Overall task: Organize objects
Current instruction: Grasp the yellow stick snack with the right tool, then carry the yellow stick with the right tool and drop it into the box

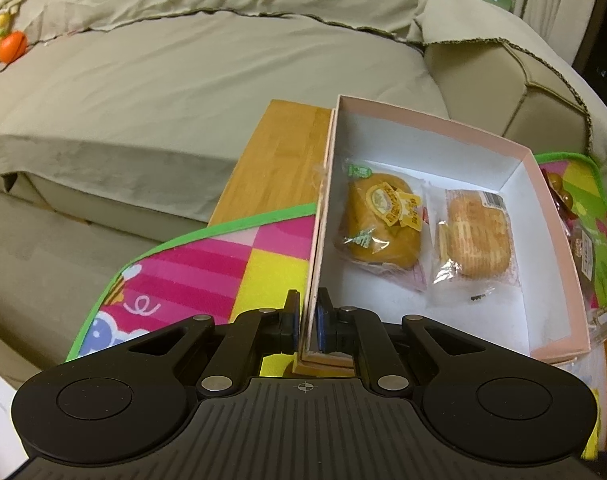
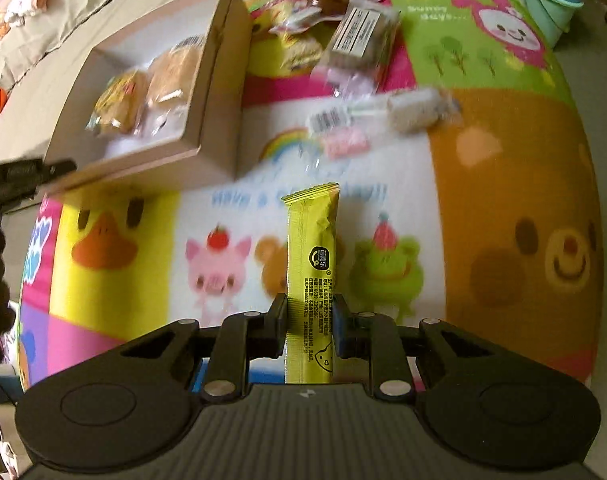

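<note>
**Yellow bar in hand, box lies at ten o'clock**

The right gripper (image 2: pixel 309 320) is clenched on a yellow snack bar (image 2: pixel 311 248), pads pressing its wrapper near the lower end. The bar's long axis runs straight out along the fingers toward twelve o'clock, its crimped top free above the cartoon play mat (image 2: pixel 503 200).

The pink cardboard box (image 2: pixel 219 92) sits at ten o'clock from that gripper in the right wrist view, well apart from the bar. Its nearest wall runs roughly from eleven toward seven o'clock. Two wrapped buns (image 1: pixel 377 220) and (image 1: pixel 477 240) lie side by side at the far half of the box floor; the near half is bare white. My judgement: the bar would fit there if carried over the near wall and laid crosswise.

The left gripper (image 1: pixel 305 320) is closed on the box's left wall (image 1: pixel 319 240), one pad inside and one outside, steadying it. It is nearer the box but occupied, so the right hand makes the drop.

Loose wrapped snacks (image 2: pixel 359 40) crowd the mat at twelve to one o'clock, just beside the box's right wall; the path from the bar to the box at ten o'clock looks clear
</note>
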Motion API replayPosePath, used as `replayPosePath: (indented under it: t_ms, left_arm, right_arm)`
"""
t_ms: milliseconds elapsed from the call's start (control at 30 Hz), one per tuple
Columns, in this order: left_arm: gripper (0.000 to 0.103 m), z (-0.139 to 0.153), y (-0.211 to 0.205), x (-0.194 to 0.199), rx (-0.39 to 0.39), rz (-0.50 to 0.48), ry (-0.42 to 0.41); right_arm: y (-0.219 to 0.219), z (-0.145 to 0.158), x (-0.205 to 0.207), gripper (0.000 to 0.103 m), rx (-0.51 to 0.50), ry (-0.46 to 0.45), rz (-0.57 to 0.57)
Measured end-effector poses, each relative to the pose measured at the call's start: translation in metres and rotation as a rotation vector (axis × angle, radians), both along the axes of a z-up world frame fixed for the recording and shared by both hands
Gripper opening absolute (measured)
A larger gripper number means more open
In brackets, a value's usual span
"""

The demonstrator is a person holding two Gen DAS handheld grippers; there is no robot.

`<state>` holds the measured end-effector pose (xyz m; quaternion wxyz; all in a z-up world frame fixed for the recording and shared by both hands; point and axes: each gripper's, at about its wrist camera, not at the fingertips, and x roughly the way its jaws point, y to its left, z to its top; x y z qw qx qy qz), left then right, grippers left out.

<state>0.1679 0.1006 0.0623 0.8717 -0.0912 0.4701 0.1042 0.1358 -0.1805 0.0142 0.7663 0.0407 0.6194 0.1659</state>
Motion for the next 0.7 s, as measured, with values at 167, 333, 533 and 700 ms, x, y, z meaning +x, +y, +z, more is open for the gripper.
replayPosePath:
  t_ms: [167,333,533,700]
  left_arm:
    - [0.009,-0.002,0.003,0.003,-0.014,-0.022,0.012]
    - [0.010,-0.004,0.005,0.005,-0.025,-0.046,0.021]
    - [0.010,-0.004,0.009,0.008,-0.045,-0.059,0.041]
    - [0.010,-0.005,0.011,0.009,-0.052,-0.077,0.046]
  right_arm:
    - [0.003,0.013,-0.017,0.021,-0.038,-0.010,-0.018]
    - [0.013,0.038,-0.036,0.021,-0.046,-0.021,-0.034]
    - [0.040,0.085,-0.059,0.021,-0.034,-0.038,0.000]
    - [0.068,0.130,-0.053,0.021,-0.014,-0.137,-0.004]
